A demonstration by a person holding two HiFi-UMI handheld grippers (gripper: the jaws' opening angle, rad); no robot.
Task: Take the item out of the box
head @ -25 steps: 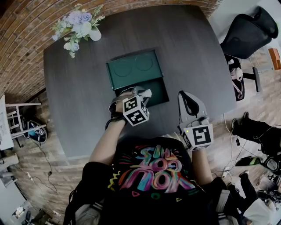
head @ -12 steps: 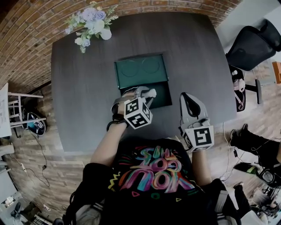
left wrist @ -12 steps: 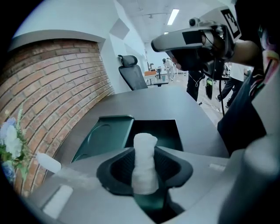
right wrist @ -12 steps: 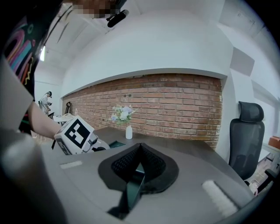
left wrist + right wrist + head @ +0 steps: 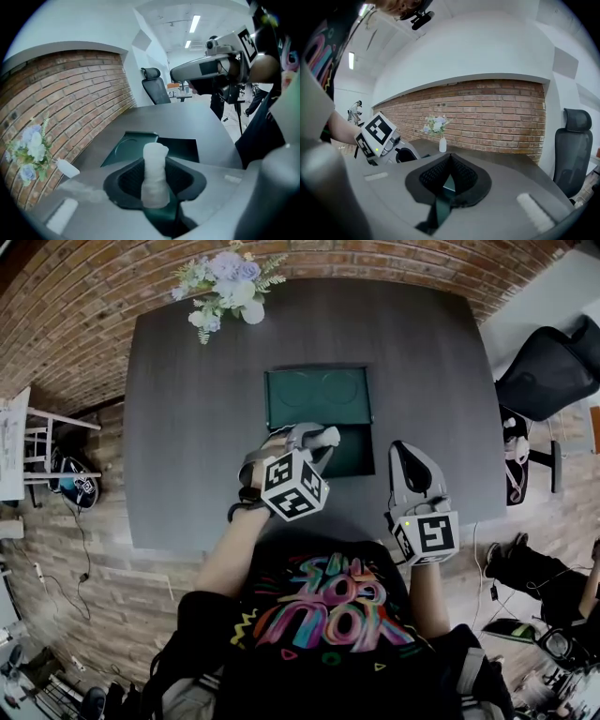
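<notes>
A person stands at the near edge of a dark grey surface (image 5: pixel 187 427), holding a hand-held gripper in each hand. An open green box (image 5: pixel 367 454) sits at the middle of the surface, with its lid (image 5: pixel 314 395) folded flat on the far side.

The left hand-held gripper (image 5: pixel 317 439) pinches a white rolled item (image 5: pixel 154 173), perhaps a small towel, upright between its pads. The roll hangs clear above the near left part of the box, touching neither box nor surface. This suggests the item is already out and only needs setting down.

The left forearm reaches in from the near side. Its hand-held gripper tilts down and away, marker cube facing up.

The right hand-held gripper (image 5: pixel 449 164) has its jaws pressed together on nothing. It waits just right of the box, roughly level and pointing far, likely kept out of the way.

A vase of flowers (image 5: pixel 230 282) stands at the far left edge.
</notes>
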